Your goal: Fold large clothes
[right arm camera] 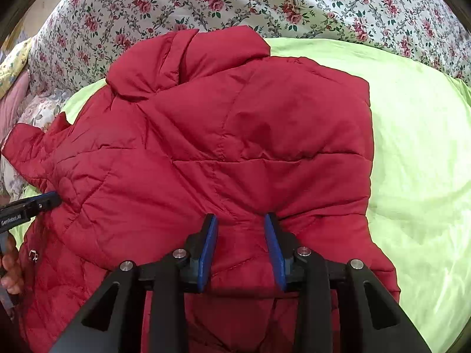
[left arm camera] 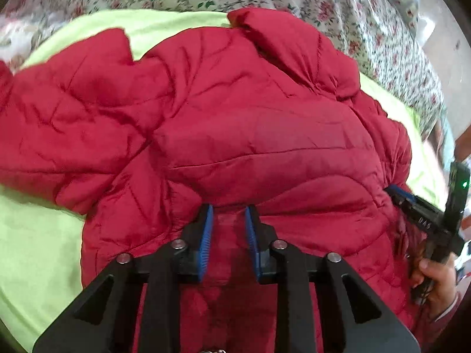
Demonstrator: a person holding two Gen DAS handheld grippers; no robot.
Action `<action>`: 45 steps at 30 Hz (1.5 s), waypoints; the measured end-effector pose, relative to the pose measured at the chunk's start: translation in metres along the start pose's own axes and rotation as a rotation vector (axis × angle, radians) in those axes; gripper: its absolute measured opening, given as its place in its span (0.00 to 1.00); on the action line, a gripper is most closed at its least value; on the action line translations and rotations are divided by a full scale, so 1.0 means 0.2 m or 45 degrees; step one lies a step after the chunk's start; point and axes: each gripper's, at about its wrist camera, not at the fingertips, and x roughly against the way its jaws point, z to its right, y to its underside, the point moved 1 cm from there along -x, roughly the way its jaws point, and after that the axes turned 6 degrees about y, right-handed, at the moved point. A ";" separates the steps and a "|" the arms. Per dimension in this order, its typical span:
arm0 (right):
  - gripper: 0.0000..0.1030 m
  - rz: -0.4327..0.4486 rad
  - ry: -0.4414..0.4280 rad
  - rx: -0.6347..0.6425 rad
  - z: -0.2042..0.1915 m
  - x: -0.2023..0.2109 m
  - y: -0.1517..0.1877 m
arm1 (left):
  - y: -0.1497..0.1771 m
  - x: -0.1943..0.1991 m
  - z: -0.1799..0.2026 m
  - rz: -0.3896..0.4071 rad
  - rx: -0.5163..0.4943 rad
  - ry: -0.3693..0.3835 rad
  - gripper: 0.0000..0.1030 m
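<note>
A red quilted puffer jacket (left arm camera: 223, 123) lies on a lime-green sheet (left arm camera: 35, 235), back up, collar at the far side; it also shows in the right wrist view (right arm camera: 235, 135). My left gripper (left arm camera: 229, 207) has its blue pads closed in on a bunched fold of the jacket's near hem. My right gripper (right arm camera: 240, 217) likewise pinches a fold of the near hem, further right. Each gripper shows at the edge of the other's view, the right one (left arm camera: 403, 195) and the left one (right arm camera: 44, 201), both against the jacket's edge.
A floral bedspread (right arm camera: 265, 3) covers the bed beyond the green sheet (right arm camera: 421, 153). Pillows or bedding lie at the far left (right arm camera: 14, 67). A person's hand (left arm camera: 435, 279) holds the right gripper's handle.
</note>
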 end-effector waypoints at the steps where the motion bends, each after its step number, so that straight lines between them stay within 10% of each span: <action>1: 0.38 -0.005 0.003 0.002 -0.01 0.00 0.00 | -0.01 0.00 -0.01 0.000 0.015 0.013 0.18; 7: 0.59 0.027 -0.107 -0.067 -0.02 0.14 -0.03 | 0.05 0.10 -0.03 0.031 0.061 0.042 0.19; 13: 0.68 0.063 -0.146 -0.039 -0.07 0.28 -0.01 | 0.11 0.28 -0.14 0.130 0.141 -0.029 0.45; 19: 0.68 0.047 -0.196 -0.037 -0.12 0.32 0.04 | 0.14 0.36 -0.33 0.149 0.270 -0.035 0.46; 26: 0.68 0.006 -0.224 -0.072 -0.10 0.32 0.08 | 0.17 0.52 -0.54 0.303 0.435 -0.107 0.76; 42: 0.68 0.033 -0.224 -0.046 -0.09 0.36 0.14 | -0.15 0.69 -1.33 0.486 0.759 -0.479 0.76; 45: 0.68 0.023 -0.218 -0.039 -0.10 0.35 0.15 | -0.19 0.71 -1.37 0.520 0.767 -0.431 0.44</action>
